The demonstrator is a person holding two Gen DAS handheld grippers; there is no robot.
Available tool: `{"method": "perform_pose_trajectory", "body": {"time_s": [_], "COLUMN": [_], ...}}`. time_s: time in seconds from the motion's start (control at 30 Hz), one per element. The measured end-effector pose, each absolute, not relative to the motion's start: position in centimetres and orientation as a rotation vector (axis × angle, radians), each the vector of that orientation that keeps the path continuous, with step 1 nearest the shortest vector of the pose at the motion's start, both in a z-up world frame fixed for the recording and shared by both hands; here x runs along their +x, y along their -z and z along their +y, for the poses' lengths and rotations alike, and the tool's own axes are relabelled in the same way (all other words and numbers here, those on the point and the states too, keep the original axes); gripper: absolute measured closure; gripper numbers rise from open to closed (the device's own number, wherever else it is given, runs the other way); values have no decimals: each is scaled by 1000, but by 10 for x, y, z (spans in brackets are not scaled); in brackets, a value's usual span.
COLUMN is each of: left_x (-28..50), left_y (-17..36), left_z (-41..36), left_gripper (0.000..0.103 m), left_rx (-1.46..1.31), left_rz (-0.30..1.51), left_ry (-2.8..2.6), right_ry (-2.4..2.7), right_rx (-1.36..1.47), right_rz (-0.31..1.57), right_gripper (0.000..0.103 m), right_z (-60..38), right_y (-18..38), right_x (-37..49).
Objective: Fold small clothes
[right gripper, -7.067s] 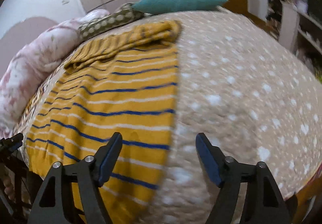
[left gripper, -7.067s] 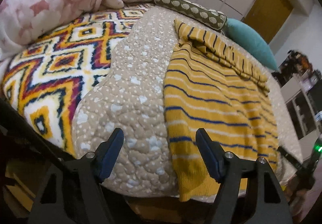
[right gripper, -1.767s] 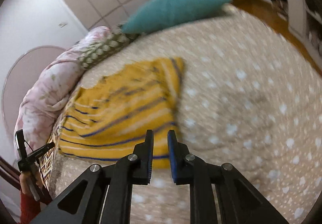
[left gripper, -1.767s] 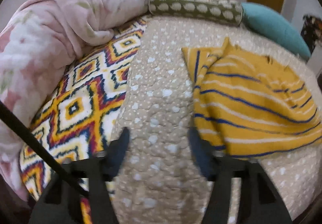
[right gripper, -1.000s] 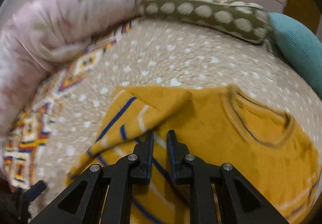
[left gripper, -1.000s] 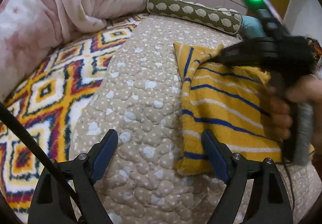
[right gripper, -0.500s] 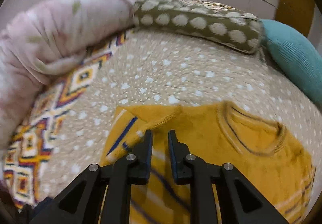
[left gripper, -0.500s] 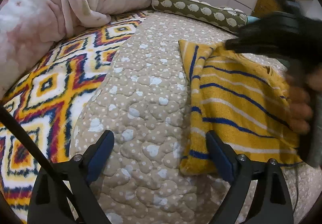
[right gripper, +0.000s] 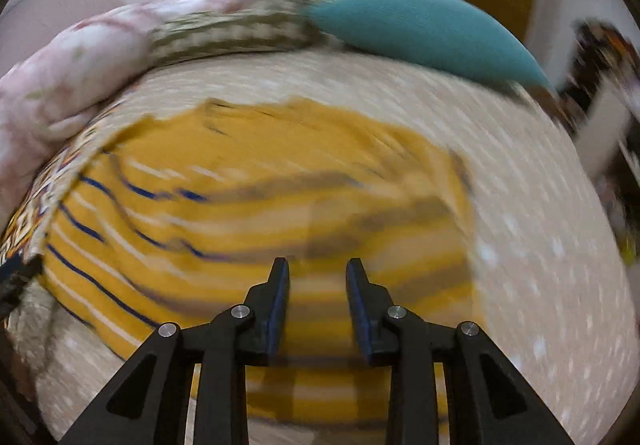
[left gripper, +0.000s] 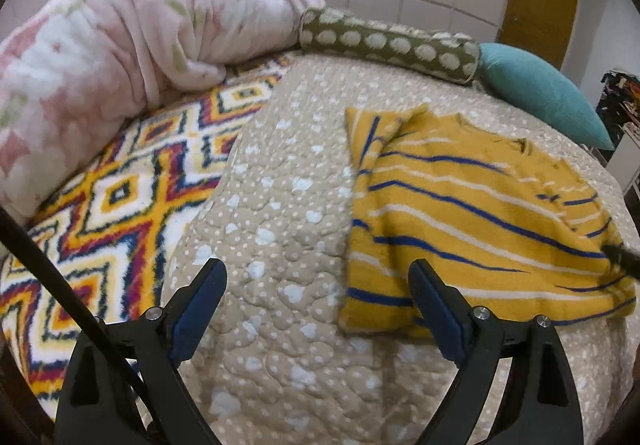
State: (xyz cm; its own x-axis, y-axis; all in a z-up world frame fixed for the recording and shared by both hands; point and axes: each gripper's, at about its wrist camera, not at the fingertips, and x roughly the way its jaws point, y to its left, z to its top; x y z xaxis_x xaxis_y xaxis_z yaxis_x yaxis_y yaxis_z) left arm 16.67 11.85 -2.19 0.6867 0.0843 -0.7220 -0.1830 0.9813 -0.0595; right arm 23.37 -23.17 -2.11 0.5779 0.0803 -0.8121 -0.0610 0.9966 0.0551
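Knit striped sweater (left gripper: pixel 472 221) on quilted bedspread (left gripper: pixel 280 213), left claw (left gripper: pixel 316 285) wide, right claw (right gripper: pixel 316 281) just parting, empty.

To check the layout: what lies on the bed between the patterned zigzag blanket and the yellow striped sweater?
Only bare beige quilt lies between the zigzag blanket and the yellow sweater; the left wrist view shows it.

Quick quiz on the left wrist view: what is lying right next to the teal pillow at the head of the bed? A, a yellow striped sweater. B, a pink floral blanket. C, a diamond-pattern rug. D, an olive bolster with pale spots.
D: the olive bolster with pale spots lies end to end against the teal pillow, while the yellow striped sweater lies lower on the quilt.
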Motion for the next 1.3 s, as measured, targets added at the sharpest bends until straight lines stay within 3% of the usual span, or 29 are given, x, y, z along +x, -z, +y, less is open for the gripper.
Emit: {"method": "perform_pose_trajectory", "body": {"time_s": [0.07, 0.23, 0.6, 0.93, 1.07, 1.3], "left_x": [160, 158, 171, 174, 174, 173], "left_y": [15, 12, 38, 44, 44, 43], "left_z": [111, 97, 87, 91, 92, 88], "left_gripper": [12, 12, 12, 12, 12, 12], "left_rx": [-117, -101, -76, -109, -117, -102], "left_rz": [772, 764, 852, 887, 888, 882], "left_ry": [-138, -103, -99, -83, -79, -82], "right_ry": [-52, 0, -56, -14, 133, 32], "right_rx": [110, 158, 76, 48, 101, 81], "right_rz": [943, 926, 709, 902, 863, 831], "right_gripper": [76, 74, 71, 77, 77, 67], "right_z": [-264, -291, -239, -232, -262, -259], "right_y": [31, 24, -20, 27, 21, 2], "right_x": [215, 186, 204, 295, 298, 311]}}
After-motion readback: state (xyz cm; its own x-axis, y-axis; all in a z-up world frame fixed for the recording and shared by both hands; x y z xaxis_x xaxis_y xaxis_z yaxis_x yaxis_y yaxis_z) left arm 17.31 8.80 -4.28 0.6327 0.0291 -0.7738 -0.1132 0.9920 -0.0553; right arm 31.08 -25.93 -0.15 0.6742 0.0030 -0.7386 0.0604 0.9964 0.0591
